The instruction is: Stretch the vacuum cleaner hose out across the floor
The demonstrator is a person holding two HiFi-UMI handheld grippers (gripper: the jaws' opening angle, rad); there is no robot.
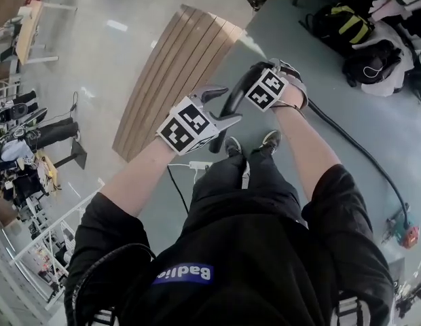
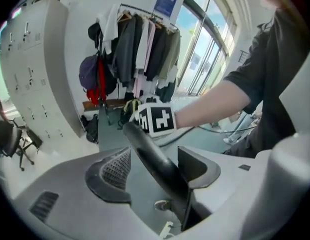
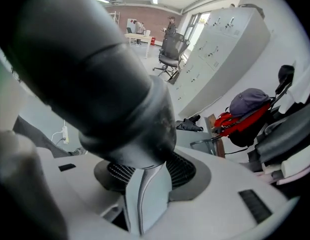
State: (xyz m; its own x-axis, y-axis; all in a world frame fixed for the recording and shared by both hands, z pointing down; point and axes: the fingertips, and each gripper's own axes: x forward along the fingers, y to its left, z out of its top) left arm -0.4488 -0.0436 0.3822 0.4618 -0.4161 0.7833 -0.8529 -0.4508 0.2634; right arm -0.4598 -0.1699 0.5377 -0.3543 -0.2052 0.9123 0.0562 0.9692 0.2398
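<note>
Head view. My right gripper [image 1: 258, 72] is clamped on the hose [image 1: 236, 94] just right of the board [image 1: 176, 73]. My left gripper [image 1: 221, 109] stands apart, the hose between its jaws (unpressed). Farther right of the board, the hose trails over the floor.

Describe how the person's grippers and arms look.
The left gripper and right gripper are light grey moulded plastic, with dark ribbed pads set inside the jaws. Each carries a white cube printed with black square markers. The person wears a black short-sleeved top.
</note>
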